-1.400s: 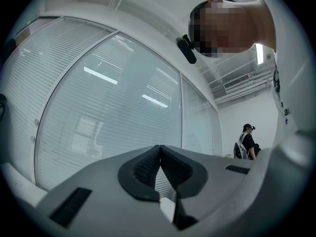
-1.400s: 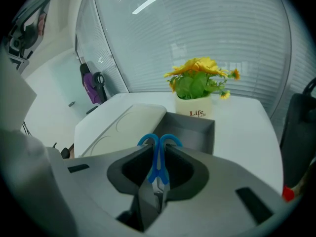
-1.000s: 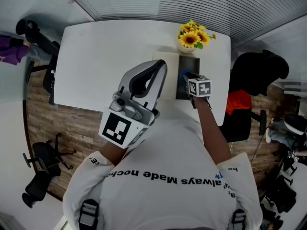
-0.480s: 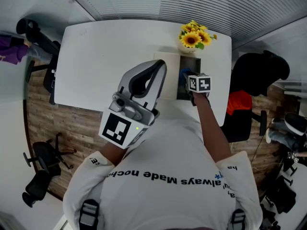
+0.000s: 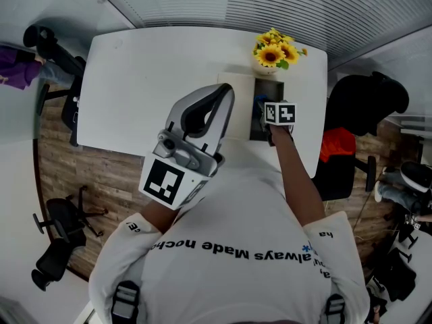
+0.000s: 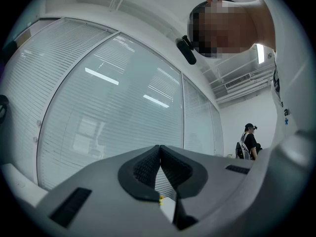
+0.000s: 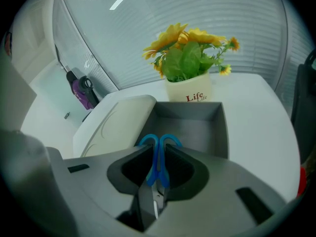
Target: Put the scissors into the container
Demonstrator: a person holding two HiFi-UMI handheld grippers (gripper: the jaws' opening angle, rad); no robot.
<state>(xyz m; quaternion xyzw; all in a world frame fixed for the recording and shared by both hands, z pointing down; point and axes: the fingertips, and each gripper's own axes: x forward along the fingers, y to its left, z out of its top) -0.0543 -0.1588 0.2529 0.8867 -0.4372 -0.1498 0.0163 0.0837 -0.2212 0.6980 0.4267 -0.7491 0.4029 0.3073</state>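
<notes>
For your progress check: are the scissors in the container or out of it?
Out: the right gripper is shut on the blue-handled scissors, poised at the open grey container.

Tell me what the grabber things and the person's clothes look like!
Both are smooth grey plastic, with curved jaws lined with black ribbed pads. The left gripper and the right gripper each carry a white cube with black square markers. The person wears a white short-sleeved T-shirt with black lettering.

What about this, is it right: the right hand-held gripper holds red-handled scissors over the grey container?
Not quite. The right gripper view shows blue handles: the right hand-held gripper holds blue-handled scissors over the grey container.
</notes>
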